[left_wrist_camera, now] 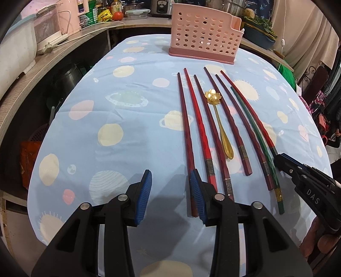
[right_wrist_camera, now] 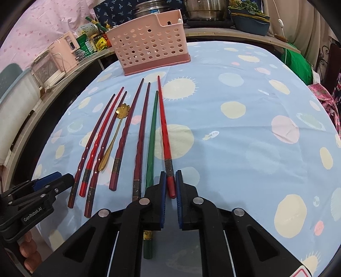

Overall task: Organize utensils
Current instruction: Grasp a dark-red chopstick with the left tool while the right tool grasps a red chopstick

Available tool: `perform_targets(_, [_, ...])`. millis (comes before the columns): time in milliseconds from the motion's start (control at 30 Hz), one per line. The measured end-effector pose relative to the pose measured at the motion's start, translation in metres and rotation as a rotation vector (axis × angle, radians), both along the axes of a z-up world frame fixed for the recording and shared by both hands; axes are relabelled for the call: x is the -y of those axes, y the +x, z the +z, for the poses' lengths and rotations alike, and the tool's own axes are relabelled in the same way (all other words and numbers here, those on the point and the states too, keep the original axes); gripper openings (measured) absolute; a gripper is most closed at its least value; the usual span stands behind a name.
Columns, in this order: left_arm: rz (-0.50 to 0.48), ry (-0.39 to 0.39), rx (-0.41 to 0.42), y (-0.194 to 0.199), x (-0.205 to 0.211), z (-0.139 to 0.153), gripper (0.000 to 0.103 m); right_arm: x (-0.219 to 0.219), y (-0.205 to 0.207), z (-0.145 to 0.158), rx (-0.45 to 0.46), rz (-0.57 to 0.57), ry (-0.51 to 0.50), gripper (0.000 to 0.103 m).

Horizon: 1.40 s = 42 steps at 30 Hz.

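Several red and dark red chopsticks, one green chopstick (right_wrist_camera: 151,136) and a gold flower spoon (left_wrist_camera: 220,119) lie side by side on the blue patterned tablecloth (left_wrist_camera: 119,110). A pink perforated utensil holder (left_wrist_camera: 204,35) stands at the far edge; it also shows in the right wrist view (right_wrist_camera: 149,43). My left gripper (left_wrist_camera: 171,183) is open and empty just above the cloth, its right finger over the leftmost dark chopstick (left_wrist_camera: 184,119). My right gripper (right_wrist_camera: 170,181) is shut on the thick end of the rightmost red chopstick (right_wrist_camera: 164,127), which still lies along the cloth.
Wooden counters run along the left and back with a pink appliance (left_wrist_camera: 70,15), bottles, a tomato, steel pots (right_wrist_camera: 204,8) and a blue dish of greens (right_wrist_camera: 249,23). Green fabric (right_wrist_camera: 296,64) and clothes sit past the table's right edge.
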<state>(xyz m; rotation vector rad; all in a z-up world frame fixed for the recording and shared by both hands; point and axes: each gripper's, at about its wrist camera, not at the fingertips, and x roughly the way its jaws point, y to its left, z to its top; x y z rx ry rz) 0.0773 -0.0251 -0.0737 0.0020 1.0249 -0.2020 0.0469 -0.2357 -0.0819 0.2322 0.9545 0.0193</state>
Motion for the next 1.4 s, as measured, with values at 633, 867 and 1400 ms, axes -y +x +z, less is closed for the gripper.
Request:
perform_targets(633, [-0.032, -0.005, -0.016, -0.012, 0.005, -0.005, 0.023, 0.002, -0.007, 0.0, -0.004, -0.005, 0.02, 0.008])
perform_targets(867, [-0.041, -0.029, -0.03, -0.012, 0.004, -0.006, 0.007, 0.001, -0.01, 0.0, -0.005, -0.001, 0.021, 0.008])
perform_targets(1400, [-0.006, -0.065, 0.03, -0.012, -0.01, 0.029, 0.007, 0.01, -0.016, 0.038, 0.083, -0.017, 0.039, 0.007])
